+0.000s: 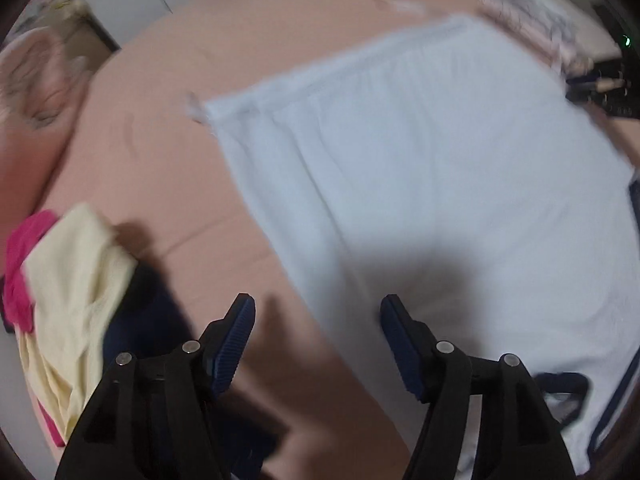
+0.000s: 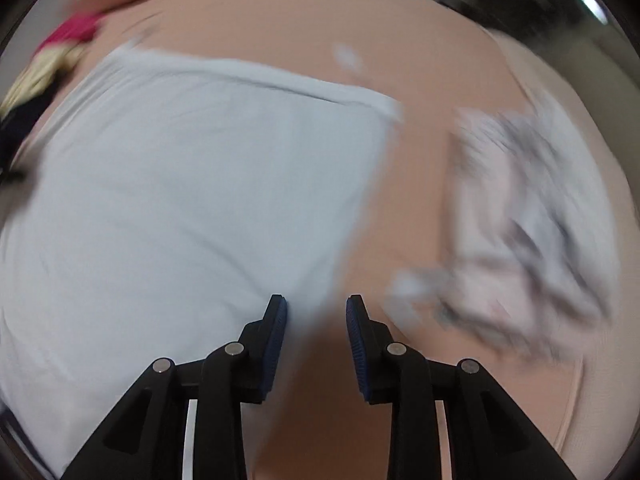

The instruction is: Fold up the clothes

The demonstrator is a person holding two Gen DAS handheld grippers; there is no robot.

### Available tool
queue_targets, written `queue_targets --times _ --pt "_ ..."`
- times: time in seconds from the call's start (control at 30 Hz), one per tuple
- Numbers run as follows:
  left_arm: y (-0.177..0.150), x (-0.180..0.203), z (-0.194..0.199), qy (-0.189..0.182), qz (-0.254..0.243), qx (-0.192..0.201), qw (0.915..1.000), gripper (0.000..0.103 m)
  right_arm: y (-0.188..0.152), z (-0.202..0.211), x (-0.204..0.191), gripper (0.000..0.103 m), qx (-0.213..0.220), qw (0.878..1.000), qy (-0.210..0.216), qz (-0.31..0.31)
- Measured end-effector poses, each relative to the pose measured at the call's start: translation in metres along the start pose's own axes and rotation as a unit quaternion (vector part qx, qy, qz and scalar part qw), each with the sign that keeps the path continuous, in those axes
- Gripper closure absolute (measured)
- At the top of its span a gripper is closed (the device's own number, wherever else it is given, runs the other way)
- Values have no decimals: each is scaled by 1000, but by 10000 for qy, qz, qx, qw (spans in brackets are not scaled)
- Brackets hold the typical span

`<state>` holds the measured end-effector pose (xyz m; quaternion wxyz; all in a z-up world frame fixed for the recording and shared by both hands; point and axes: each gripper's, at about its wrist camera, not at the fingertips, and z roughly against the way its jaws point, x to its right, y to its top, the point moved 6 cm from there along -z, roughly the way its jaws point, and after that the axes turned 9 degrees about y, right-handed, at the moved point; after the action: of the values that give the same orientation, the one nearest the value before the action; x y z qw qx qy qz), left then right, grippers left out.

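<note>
A pale blue-white garment (image 1: pixel 440 184) lies spread flat on a peach-pink bedsheet (image 1: pixel 160 152), filling the left wrist view from its centre out to 3 o'clock, with a hemmed edge running across at about 12 o'clock and dark navy trim showing on it at 4 to 5 o'clock. The left gripper (image 1: pixel 316 320) hangs above the sheet at 6 o'clock with its jaws spread wide and nothing between them; its blue ribbed pads (image 1: pixel 232 344) frame bare sheet on one side and the garment's near edge on the other. At 8 o'clock in that view a pale yellow garment (image 1: pixel 76 300) lies crumpled over a bright pink cloth (image 1: pixel 20 264), with a dark navy piece (image 1: pixel 148 320) just beside them. At 3 o'clock, past the pale garment's far corner, the black frame of the right gripper (image 1: pixel 600 88) shows small. In the right wrist view the same pale garment (image 2: pixel 180 200) covers the area from 9 o'clock to the centre, and a white cloth with grey print (image 2: pixel 528 240), too blurred to read, lies apart from it at 3 o'clock on the sheet (image 2: pixel 420 160). The right gripper (image 2: pixel 316 312) sits at 6 o'clock, jaws parted at a moderate gap and empty, straddling the garment's side edge. Both views are motion-blurred.
</note>
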<state>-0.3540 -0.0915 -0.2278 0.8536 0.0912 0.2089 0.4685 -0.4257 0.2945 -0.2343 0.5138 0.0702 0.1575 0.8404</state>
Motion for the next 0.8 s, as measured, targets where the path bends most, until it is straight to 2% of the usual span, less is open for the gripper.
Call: queue_targets --times 0.03,0.1,0.17,0.23,0.3,0.4,0.43,0.47,0.53,0.63,0.7,0.77,0.8 --pt "-1 9 10 -194 3 114 9997 40 -4 8 6 73 101 9997 69 -209" --pt "-3 31 21 -393 -191 95 9990 40 -12 23 -12 71 217 9989 399 -151" --pt "4 62 28 -435 -171 -24 9989 40 -34 34 -35 71 42 9994 328 -39" --pt "1 87 52 -633 -71 -30 9980 40 -60 49 -65 71 -134 9992 292 -246" --pt "0 107 82 -761 -165 347 9964 40 -72 61 -83 71 -25 9986 433 -310" --pt "-4 133 101 -988 337 722 9919 40 -84 74 -113 71 213 9969 638 -419" --pt "-8 144 96 -1129 465 721 9899 40 -87 72 -124 71 269 9956 760 -483" --pt "-12 154 87 -1097 506 673 9904 40 -96 73 -127 71 274 9945 865 -526" --pt "-23 174 66 -772 460 504 9947 40 -108 63 -144 71 182 9944 872 -563" --pt "-55 197 60 -484 529 45 9974 40 -131 46 -167 71 17 9969 555 -551" --pt "-71 200 61 -366 723 71 9967 39 -146 39 -178 71 -128 9982 371 -459" --pt "-86 201 71 -386 842 -41 9957 39 -159 39 -183 69 -231 9984 319 -409" --pt "-93 200 76 -494 963 -159 9940 40 -165 41 -184 65 -263 9982 319 -433"
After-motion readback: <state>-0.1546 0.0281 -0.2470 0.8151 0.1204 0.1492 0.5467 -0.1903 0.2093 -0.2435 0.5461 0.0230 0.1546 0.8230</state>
